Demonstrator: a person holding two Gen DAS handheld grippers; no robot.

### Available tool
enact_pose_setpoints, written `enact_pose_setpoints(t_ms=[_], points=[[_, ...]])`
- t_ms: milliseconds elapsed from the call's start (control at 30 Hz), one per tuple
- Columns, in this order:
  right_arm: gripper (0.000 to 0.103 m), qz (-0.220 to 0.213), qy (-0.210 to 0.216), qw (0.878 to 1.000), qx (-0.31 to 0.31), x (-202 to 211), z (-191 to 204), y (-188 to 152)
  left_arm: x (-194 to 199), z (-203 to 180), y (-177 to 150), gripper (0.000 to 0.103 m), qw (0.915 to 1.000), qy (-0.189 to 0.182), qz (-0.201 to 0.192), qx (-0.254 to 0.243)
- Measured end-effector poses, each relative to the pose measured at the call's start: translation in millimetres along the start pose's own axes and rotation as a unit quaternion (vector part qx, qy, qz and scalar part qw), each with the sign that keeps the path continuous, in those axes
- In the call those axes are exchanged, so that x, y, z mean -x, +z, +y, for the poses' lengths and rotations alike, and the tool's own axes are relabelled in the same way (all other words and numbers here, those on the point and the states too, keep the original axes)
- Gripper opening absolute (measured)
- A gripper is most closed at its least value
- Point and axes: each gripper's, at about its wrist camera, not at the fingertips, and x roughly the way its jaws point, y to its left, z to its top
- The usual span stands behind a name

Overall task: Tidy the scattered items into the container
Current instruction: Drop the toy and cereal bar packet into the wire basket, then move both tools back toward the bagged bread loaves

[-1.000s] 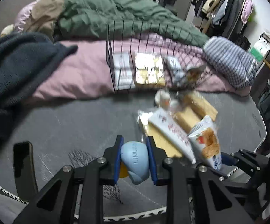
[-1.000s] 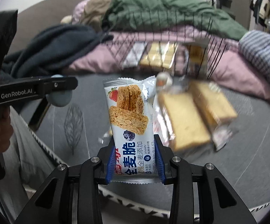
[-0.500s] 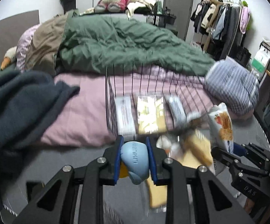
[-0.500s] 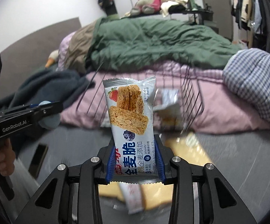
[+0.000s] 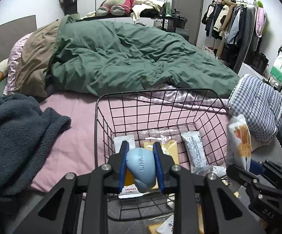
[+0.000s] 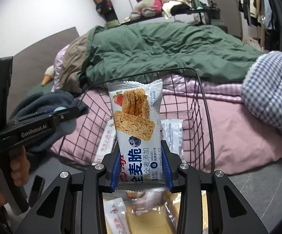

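Observation:
My left gripper (image 5: 141,167) is shut on a rounded pale-blue object (image 5: 141,168), held over the near edge of the black wire basket (image 5: 102,105) on the pink bed. My right gripper (image 6: 141,167) is shut on an upright silver cereal-bar packet (image 6: 136,120) with strawberry and blueberry print, just before the basket (image 6: 205,101). Several flat snack packets (image 5: 194,150) lie on the basket floor. The packet (image 5: 238,140) and the right gripper (image 5: 240,170) show at the right in the left wrist view; the left gripper (image 6: 76,110) shows at the left in the right wrist view.
Loose bread and snack packets (image 6: 139,214) lie on the grey surface below the grippers. A dark fleece blanket (image 5: 14,136) is left of the basket, a checked pillow (image 5: 257,107) to its right, a green duvet (image 5: 131,58) behind. A hand (image 6: 18,167) grips the left tool.
Both grippers have travelled forward and up from the grey surface to the basket, each carrying its item. The basket now looms close and the loose packets have dropped below view.

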Motion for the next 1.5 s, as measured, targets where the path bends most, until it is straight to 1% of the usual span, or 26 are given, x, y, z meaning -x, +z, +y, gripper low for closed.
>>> enact_pose_setpoints(t_ms=[67, 100, 133, 167, 200, 233, 267, 300, 667, 900, 1000, 1133, 1300, 1367, 1500], points=[[0.037, -0.006, -0.015, 1.000, 0.000, -5.6, 0.1, 4.1, -1.0, -0.3, 1.3, 0.027, 1.0000, 0.004, -0.005, -0.005], [0.050, -0.017, -0.031, 0.999, -0.004, -7.5, -1.2, 5.4, -0.6, 0.0, 2.0, 0.028, 0.9999, 0.007, -0.011, -0.003], [0.071, -0.023, -0.045, 0.999, -0.006, -8.0, -2.4, 6.2, 0.1, 1.0, 2.6, 0.048, 0.9998, 0.013, -0.017, 0.002], [0.076, -0.032, -0.063, 0.997, -0.013, -7.4, -4.6, 7.1, 1.3, 2.5, 4.0, 0.080, 0.9994, 0.021, -0.025, 0.008], [0.076, -0.038, -0.068, 0.997, -0.022, -6.5, -7.9, 8.0, 4.2, 5.4, 4.8, 0.091, 0.9989, 0.025, -0.036, 0.018], [0.076, -0.038, -0.060, 0.997, -0.030, -5.6, -10.5, 8.6, 7.9, 8.7, 5.4, 0.097, 0.9985, 0.015, -0.045, 0.026], [0.076, -0.038, -0.052, 0.997, -0.037, -4.4, -13.1, 9.3, 11.1, 10.7, 6.0, 0.097, 0.9983, 0.002, -0.049, 0.031], [0.076, -0.038, -0.053, 0.997, -0.041, -2.4, -14.4, 9.7, 13.2, 11.3, 6.6, 0.097, 0.9982, -0.003, -0.050, 0.032], [0.076, -0.044, -0.048, 0.998, -0.024, 17.0, -14.2, 0.8, 20.1, 6.5, -5.3, 0.097, 0.9986, -0.002, -0.047, 0.023], [0.076, -0.032, -0.050, 0.998, -0.015, 33.0, -22.9, -20.1, 33.5, 9.4, -28.3, 0.097, 0.9990, 0.001, -0.037, 0.023], [0.076, -0.026, -0.055, 0.998, -0.008, 40.9, -31.6, -31.0, 41.8, 7.6, -45.4, 0.097, 0.9994, -0.002, -0.028, 0.021], [0.076, -0.014, -0.064, 0.998, -0.022, 51.1, -50.7, -47.3, 47.3, -0.1, -74.1, 0.097, 0.9999, -0.004, -0.008, 0.013], [0.076, -0.001, -0.066, 0.997, -0.026, 67.2, -67.4, -73.3, 43.4, -17.7, -115.5, 0.097, 0.9992, -0.014, 0.035, -0.010], [0.076, 0.014, -0.072, 0.997, -0.032, 69.1, -74.5, -86.0, 38.5, -23.9, -134.2, 0.097, 0.9984, -0.011, 0.055, -0.012], [0.076, 0.047, -0.067, 0.995, -0.052, 63.6, -86.6, -104.8, 24.1, -38.3, -165.7, 0.097, 0.9955, -0.012, 0.091, -0.022]])
